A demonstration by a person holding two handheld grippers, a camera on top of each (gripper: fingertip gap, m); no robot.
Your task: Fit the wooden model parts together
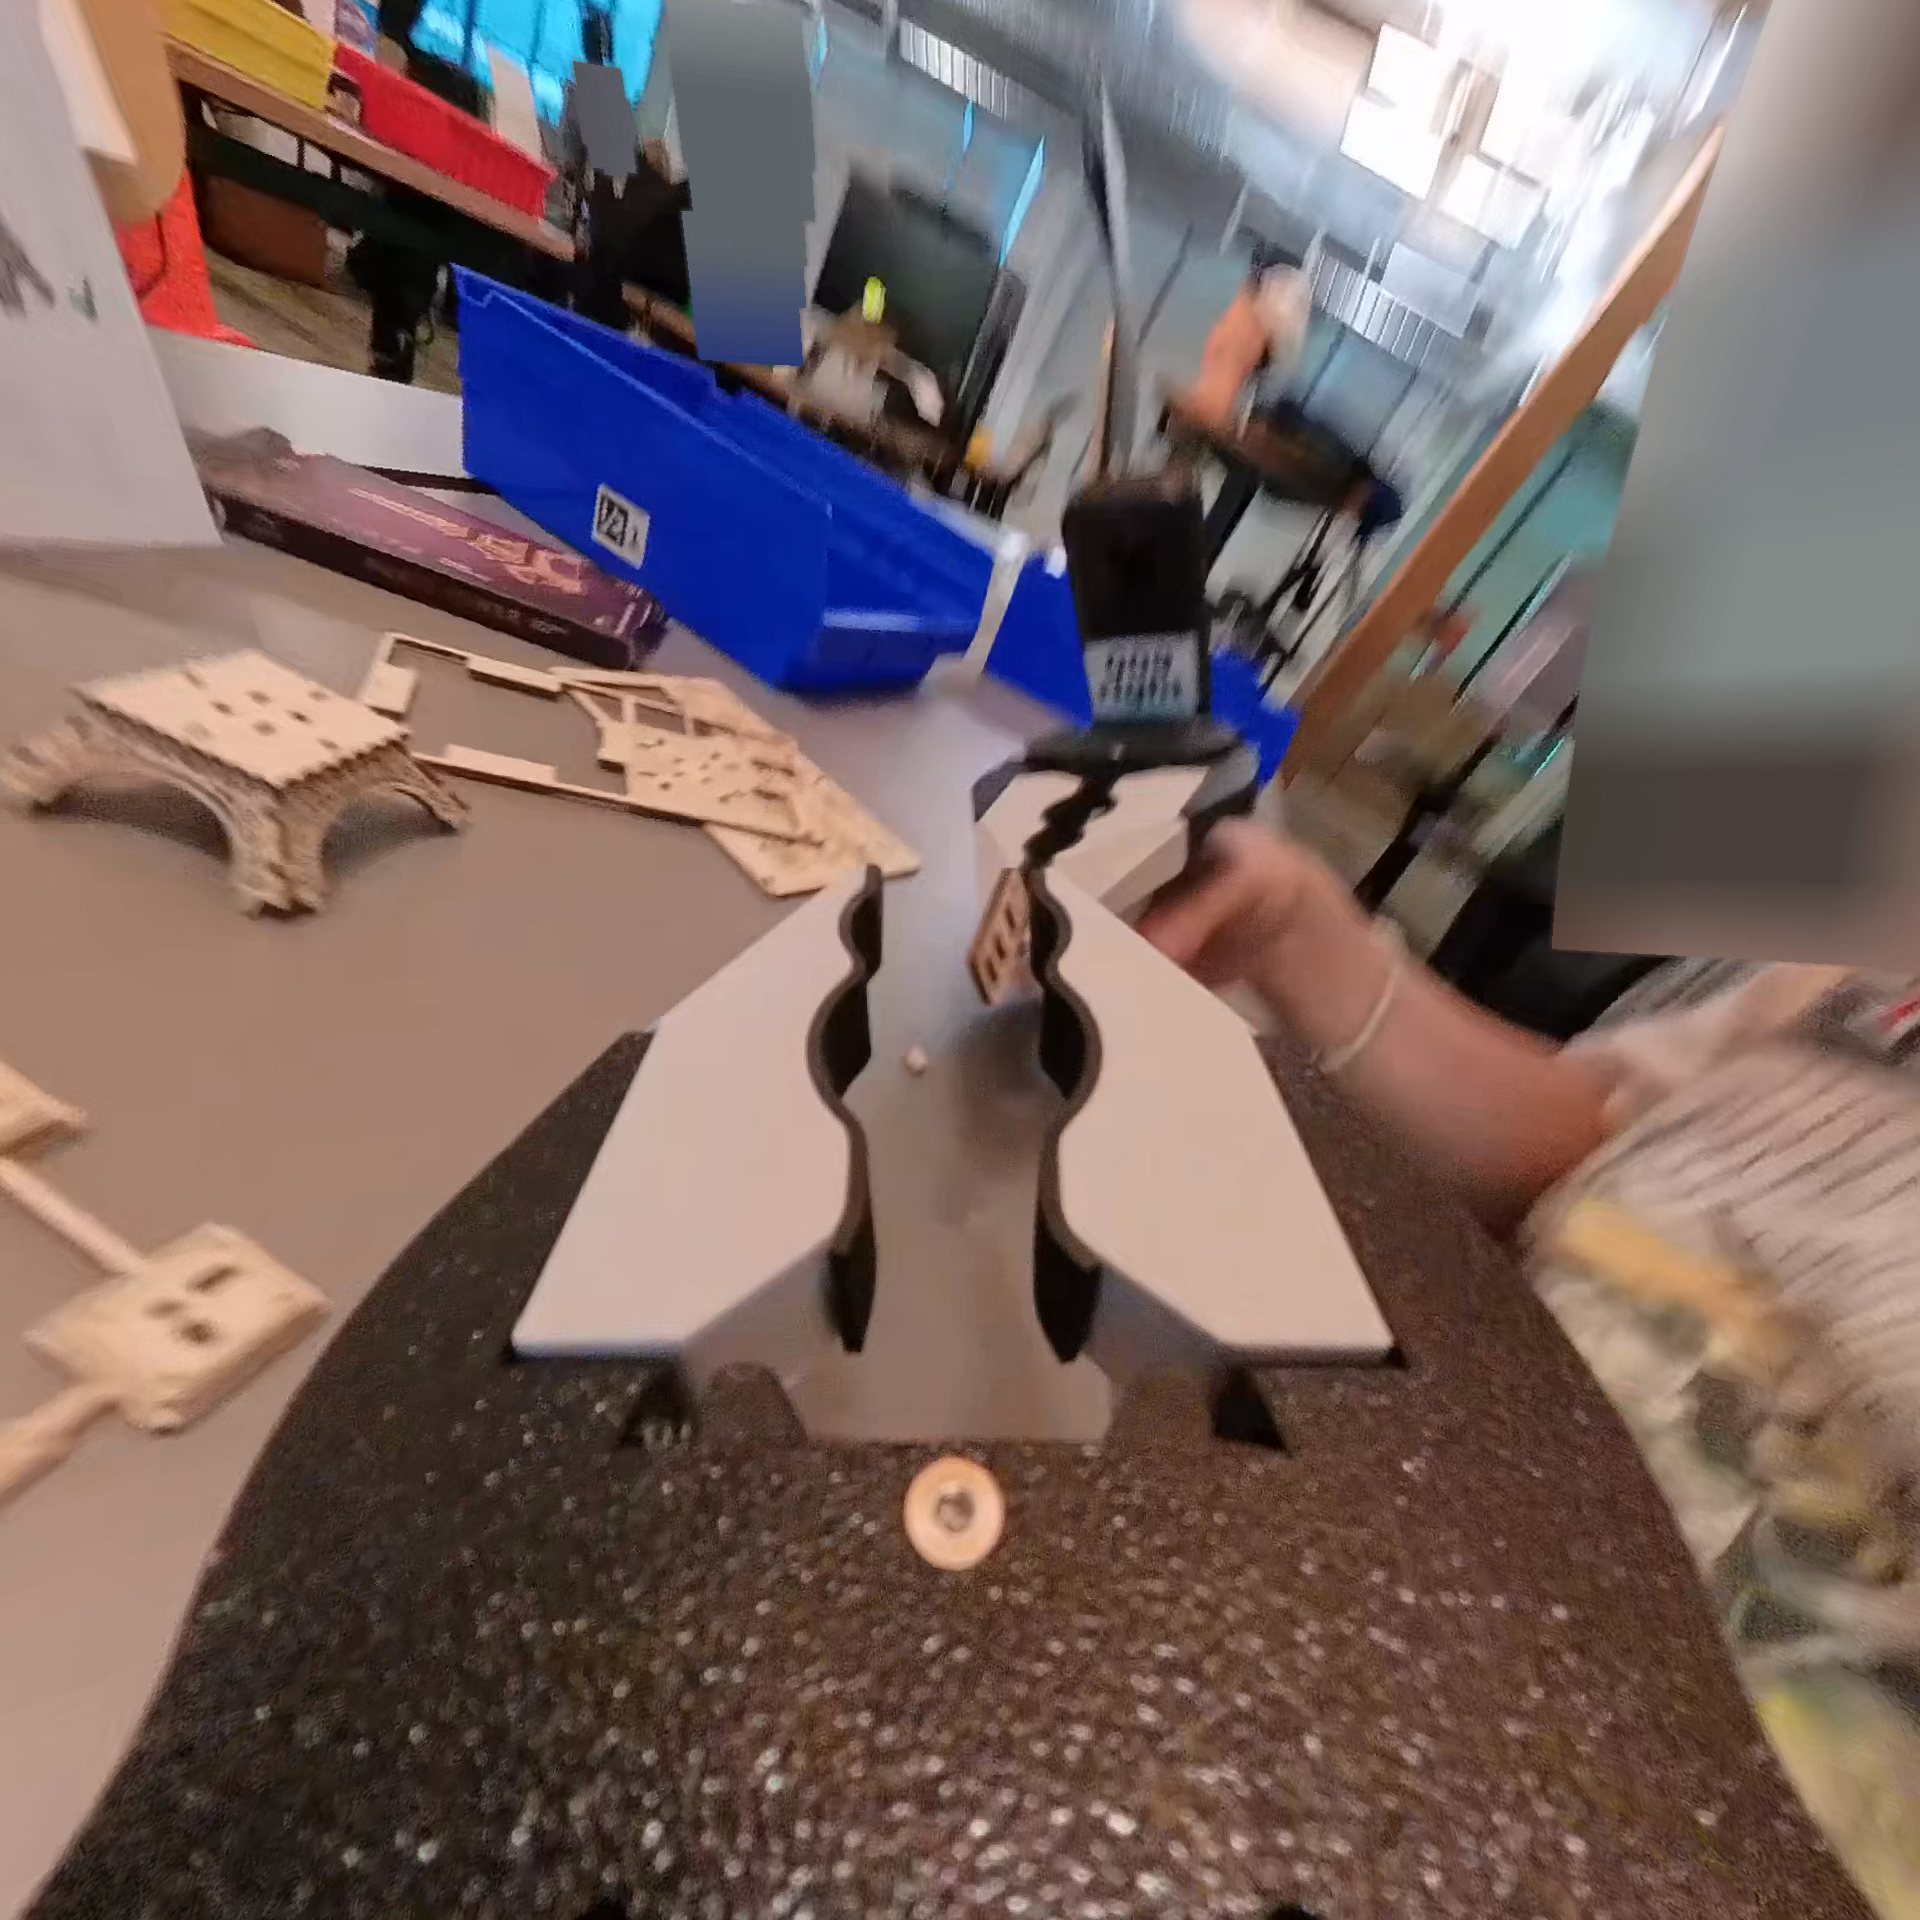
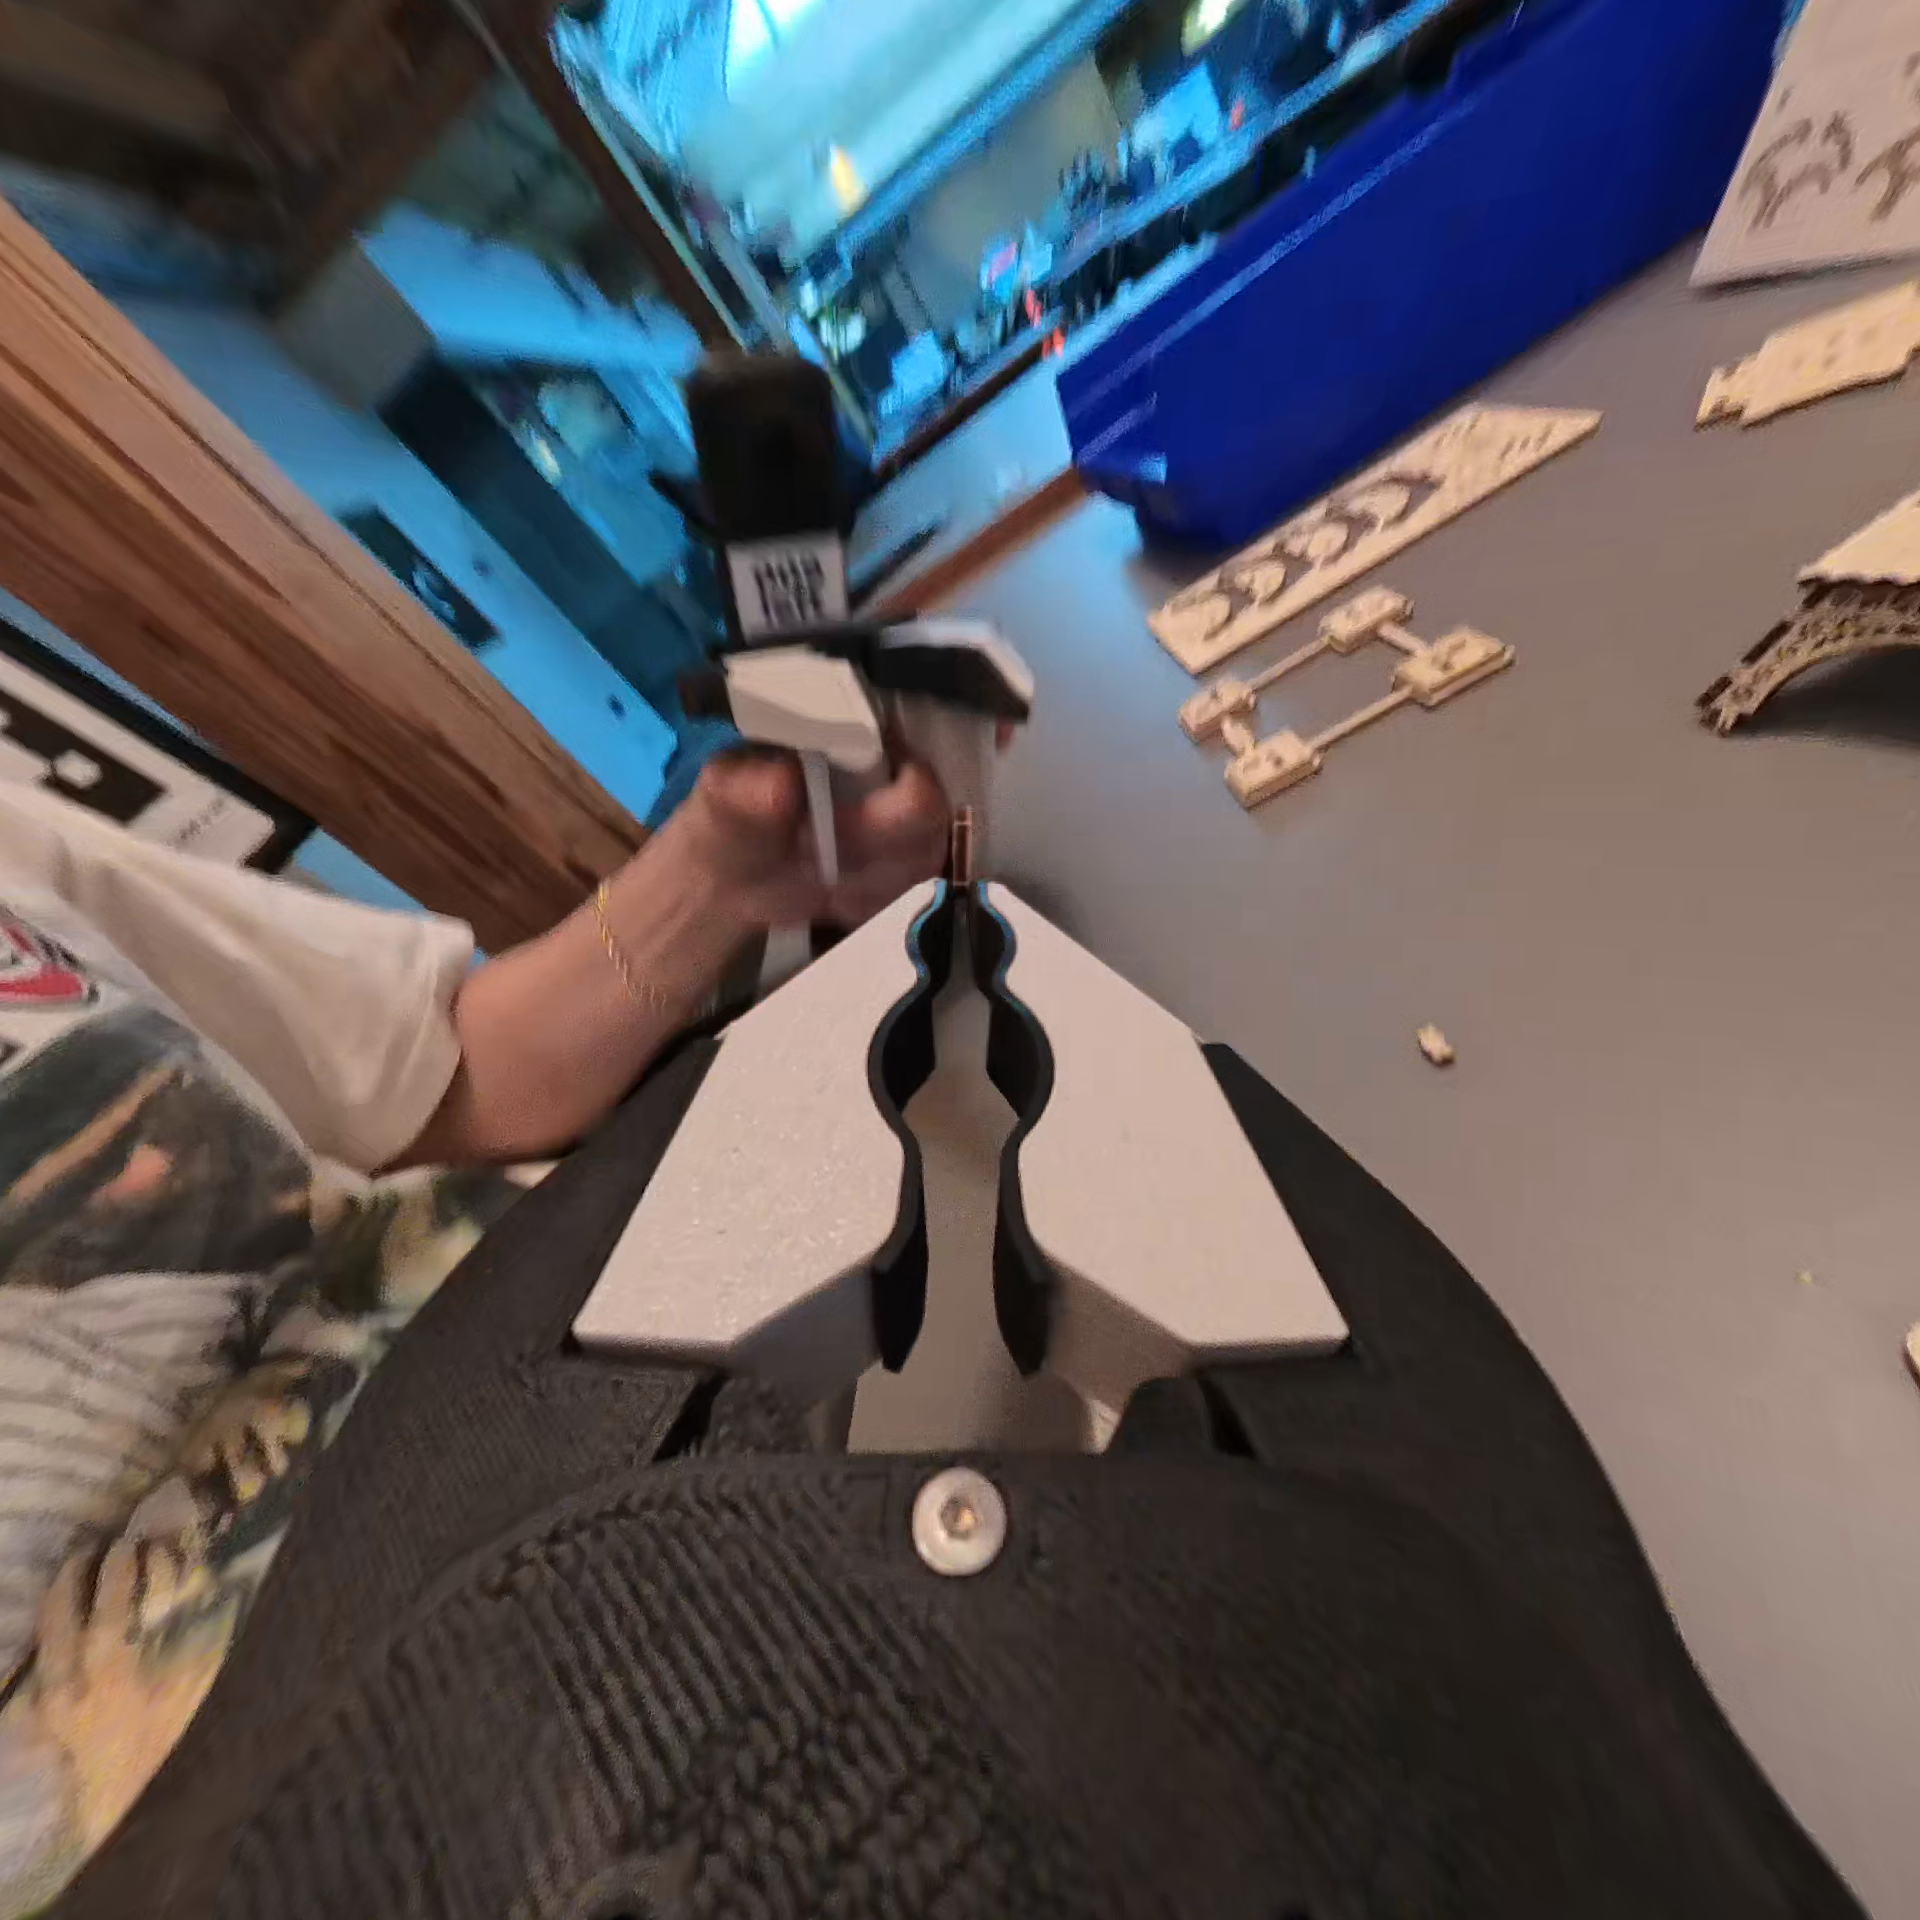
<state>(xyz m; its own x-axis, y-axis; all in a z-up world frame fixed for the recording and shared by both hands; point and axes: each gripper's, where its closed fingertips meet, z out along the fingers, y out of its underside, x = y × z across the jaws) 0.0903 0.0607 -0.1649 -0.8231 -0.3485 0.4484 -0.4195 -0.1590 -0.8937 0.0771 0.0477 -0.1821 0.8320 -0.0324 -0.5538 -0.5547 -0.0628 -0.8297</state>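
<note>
My left gripper [image 1: 951, 894] is open and empty above the grey table. Just beyond its tips my right gripper [image 1: 1039, 852], held by a hand, is shut on a small slotted wooden piece [image 1: 1003, 935]. In the right wrist view my right gripper [image 2: 963, 891] pinches that piece [image 2: 963, 847], which shows edge-on as a thin strip sticking out past the tips. My left gripper [image 2: 883, 691] faces it, close in front. An assembled wooden tower base [image 1: 239, 769] stands at the left, and it also shows in the right wrist view [image 2: 1849, 634].
Flat wooden part sheets [image 1: 707, 758] lie beside the base. A wooden frame with square pads [image 2: 1351, 696] and a cut-out sheet [image 2: 1371, 530] lie on the table. A blue bin [image 1: 675, 488] and a purple box [image 1: 416, 551] stand at the back. A small wood crumb [image 2: 1436, 1042] lies loose. The grippers are tip to tip, or close to it. Between my left fingertips and the assembled wooden tower base [image 1: 239, 769] there is roughly 15 cm. Seen from the right wrist view [image 2: 1861, 554] as well.
</note>
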